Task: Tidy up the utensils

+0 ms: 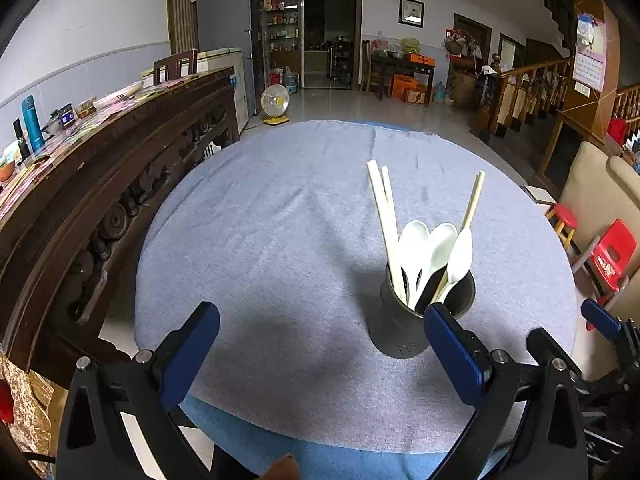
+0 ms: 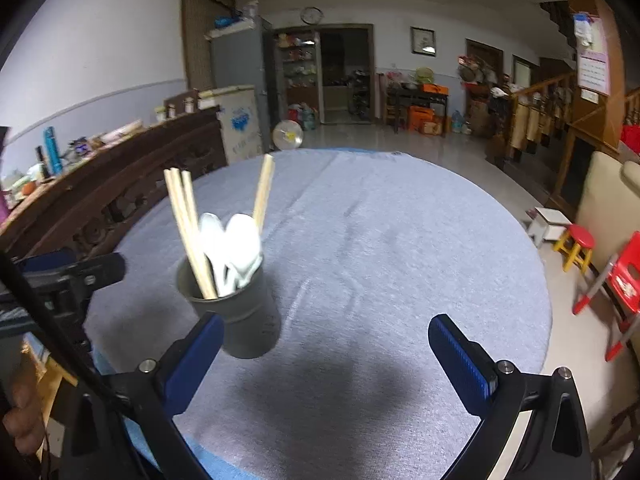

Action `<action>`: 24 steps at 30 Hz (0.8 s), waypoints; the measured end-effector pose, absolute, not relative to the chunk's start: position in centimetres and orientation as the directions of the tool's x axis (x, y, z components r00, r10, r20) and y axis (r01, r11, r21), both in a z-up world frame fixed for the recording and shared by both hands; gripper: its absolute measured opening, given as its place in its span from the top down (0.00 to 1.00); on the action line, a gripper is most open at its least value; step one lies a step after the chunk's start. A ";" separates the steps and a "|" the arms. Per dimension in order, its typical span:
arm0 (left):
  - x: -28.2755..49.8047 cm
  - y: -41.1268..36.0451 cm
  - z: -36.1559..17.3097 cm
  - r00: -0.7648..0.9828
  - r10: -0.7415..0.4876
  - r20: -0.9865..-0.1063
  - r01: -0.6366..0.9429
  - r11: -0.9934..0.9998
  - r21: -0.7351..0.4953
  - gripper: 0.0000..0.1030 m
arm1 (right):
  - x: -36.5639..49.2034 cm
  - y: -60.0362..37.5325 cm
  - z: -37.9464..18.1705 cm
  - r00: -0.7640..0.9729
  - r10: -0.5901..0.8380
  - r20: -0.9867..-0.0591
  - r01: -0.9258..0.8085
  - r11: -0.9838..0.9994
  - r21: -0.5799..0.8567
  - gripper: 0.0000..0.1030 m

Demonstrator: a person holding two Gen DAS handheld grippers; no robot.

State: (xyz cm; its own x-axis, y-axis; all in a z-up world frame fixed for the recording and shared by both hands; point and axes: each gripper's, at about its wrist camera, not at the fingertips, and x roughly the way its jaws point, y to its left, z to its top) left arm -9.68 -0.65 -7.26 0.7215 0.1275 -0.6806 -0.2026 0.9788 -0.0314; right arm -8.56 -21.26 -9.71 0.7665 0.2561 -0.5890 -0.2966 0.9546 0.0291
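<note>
A dark grey utensil cup [image 1: 396,332] [image 2: 244,320] stands upright on the round table's grey cloth [image 1: 280,240] [image 2: 400,240]. It holds several pale chopsticks [image 1: 382,216] [image 2: 188,228] and white spoons [image 1: 434,256] [image 2: 236,248]. My left gripper [image 1: 322,320] is open and empty, just left of the cup. My right gripper [image 2: 326,330] is open and empty, just right of the cup. The right gripper also shows at the right edge of the left wrist view [image 1: 600,320].
A dark carved wooden sideboard [image 1: 100,168] with bottles and dishes runs along the table's left. A red stool [image 2: 578,246] and a red chair [image 2: 624,276] stand to the right. A beige sofa [image 1: 600,184] sits behind them.
</note>
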 end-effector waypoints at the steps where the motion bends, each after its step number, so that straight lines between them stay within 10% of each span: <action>1: -9.6 -0.6 -7.3 0.723 0.127 -0.679 -0.202 0.979 -0.032 0.02 | -8.8 -21.2 -9.5 0.769 0.263 -0.583 -0.306 0.952 0.025 0.00; 24: -9.6 -1.1 -7.2 0.740 0.122 -0.662 -0.182 0.983 -0.023 0.02 | -9.0 -20.4 -9.2 0.764 0.291 -0.576 -0.353 0.936 0.004 0.00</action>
